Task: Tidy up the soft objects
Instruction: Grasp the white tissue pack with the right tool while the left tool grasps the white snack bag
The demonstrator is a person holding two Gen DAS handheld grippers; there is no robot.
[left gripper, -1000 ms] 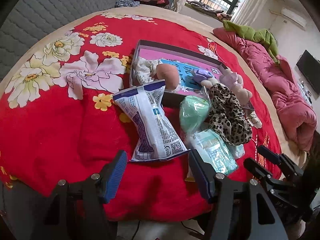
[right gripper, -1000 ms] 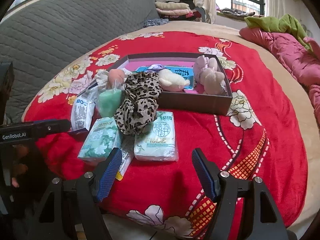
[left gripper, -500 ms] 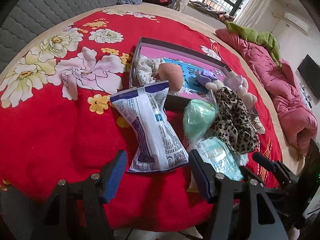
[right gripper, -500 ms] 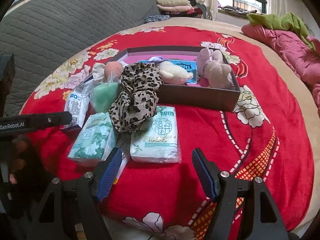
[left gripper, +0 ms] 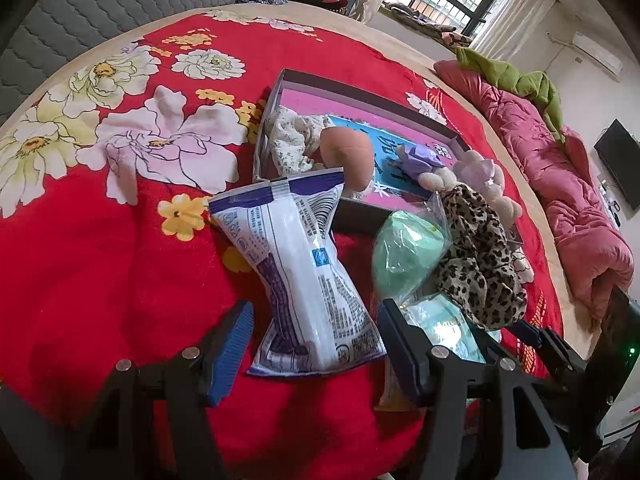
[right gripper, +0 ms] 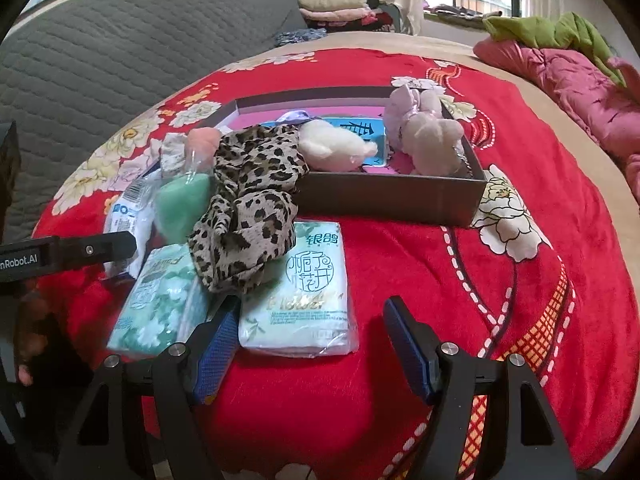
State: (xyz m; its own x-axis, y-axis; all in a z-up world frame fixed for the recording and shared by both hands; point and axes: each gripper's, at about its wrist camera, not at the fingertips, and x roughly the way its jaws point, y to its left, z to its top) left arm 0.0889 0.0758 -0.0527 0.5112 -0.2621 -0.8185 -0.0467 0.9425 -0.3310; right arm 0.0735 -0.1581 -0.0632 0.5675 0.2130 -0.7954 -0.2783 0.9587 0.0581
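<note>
A brown box [right gripper: 392, 200] with a pink floor lies on the red bed; it also shows in the left wrist view [left gripper: 360, 92]. It holds plush toys [right gripper: 428, 136] and a floral cloth [left gripper: 292, 140]. In front lie a white-and-blue pack [left gripper: 304, 280], a green bagged sponge [left gripper: 404, 256], a leopard cloth [right gripper: 248, 208] and two tissue packs [right gripper: 304, 292] [right gripper: 160, 300]. My left gripper [left gripper: 316, 344] is open, its fingers at either side of the white-and-blue pack's near end. My right gripper [right gripper: 308, 344] is open around the near edge of the right tissue pack.
The red floral blanket [left gripper: 100, 240] covers the bed. A grey quilted headboard [right gripper: 120, 52] runs along the left. Pink and green bedding [right gripper: 580, 72] lies at the right. Folded clothes [right gripper: 336, 8] sit at the far end by the window.
Both grippers have moved forward toward the items. The white-and-blue pack now reaches between my left fingers, and the right tissue pack between my right fingers. Nothing was gripped.
</note>
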